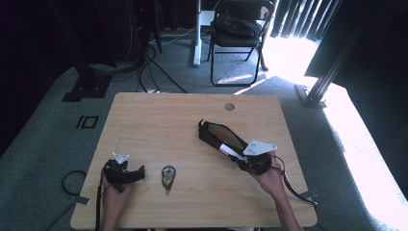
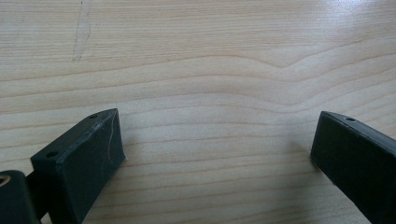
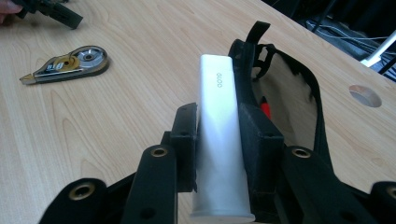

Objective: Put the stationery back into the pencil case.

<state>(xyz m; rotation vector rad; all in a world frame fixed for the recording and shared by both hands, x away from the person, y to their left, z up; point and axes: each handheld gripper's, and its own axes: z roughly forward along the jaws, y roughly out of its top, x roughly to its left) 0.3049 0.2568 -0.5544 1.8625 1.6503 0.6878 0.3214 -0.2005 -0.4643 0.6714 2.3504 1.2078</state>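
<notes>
My right gripper (image 1: 235,155) is shut on a white glue stick (image 1: 229,150), which lies along the near edge of an open black pencil pouch (image 1: 214,134). In the right gripper view the jaws (image 3: 218,133) press both sides of the glue stick (image 3: 215,86). The pouch (image 3: 285,74) gapes just to its right, with something red (image 3: 265,109) inside. My left gripper (image 1: 140,173) rests low at the table's front left with its jaws wide open. Between them (image 2: 215,154) lies bare wood.
A correction tape dispenser (image 1: 168,177) (image 3: 70,64) lies on the wooden table (image 1: 159,120) between the two grippers. A round cable hole (image 1: 229,107) sits near the far edge. A folding chair (image 1: 238,29) stands beyond the table.
</notes>
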